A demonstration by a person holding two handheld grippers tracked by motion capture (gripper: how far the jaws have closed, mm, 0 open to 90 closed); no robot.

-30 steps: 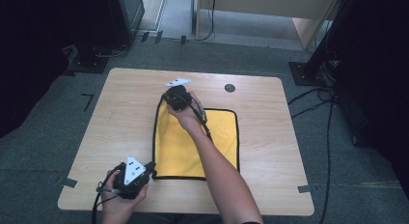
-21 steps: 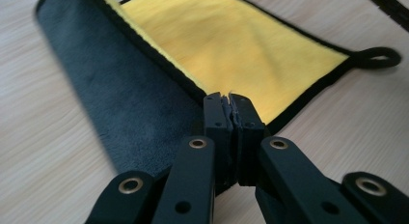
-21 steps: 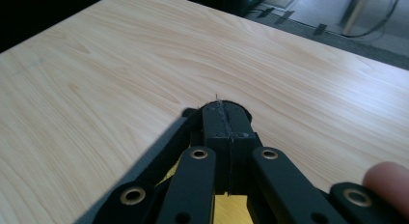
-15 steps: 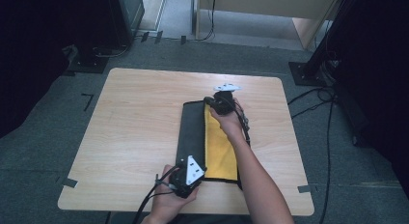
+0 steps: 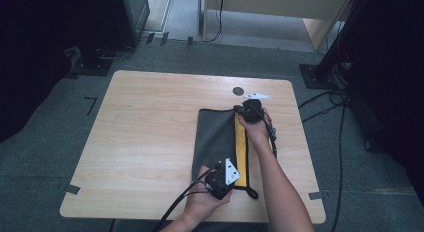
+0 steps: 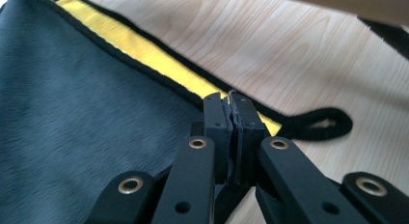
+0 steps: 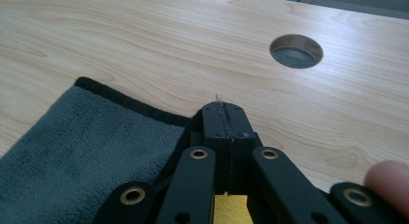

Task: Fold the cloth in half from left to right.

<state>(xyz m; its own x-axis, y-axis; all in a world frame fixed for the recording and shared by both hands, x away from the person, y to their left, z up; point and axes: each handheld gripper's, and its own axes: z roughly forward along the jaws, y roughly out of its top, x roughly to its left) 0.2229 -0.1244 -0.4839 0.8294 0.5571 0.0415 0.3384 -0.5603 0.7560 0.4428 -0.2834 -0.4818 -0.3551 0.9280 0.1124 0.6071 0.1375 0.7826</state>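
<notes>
A black-edged cloth lies on the wooden table, folded over so its grey side faces up. A narrow yellow strip shows along its right edge. My left gripper is shut on the near corner of the folded grey layer, with the yellow strip just beyond the jaws. My right gripper is shut on the far corner of the grey layer, low over the table. A black hanging loop sticks out at the near right corner.
A round cable hole sits in the table just beyond the right gripper. Bare wood stretches to the left of the cloth. Dark stands and cables lie on the floor around the table.
Both grippers have swept from left to right with the cloth's edge, folding it over. The grey underside now covers most of the yellow face, and both hands are lower.
</notes>
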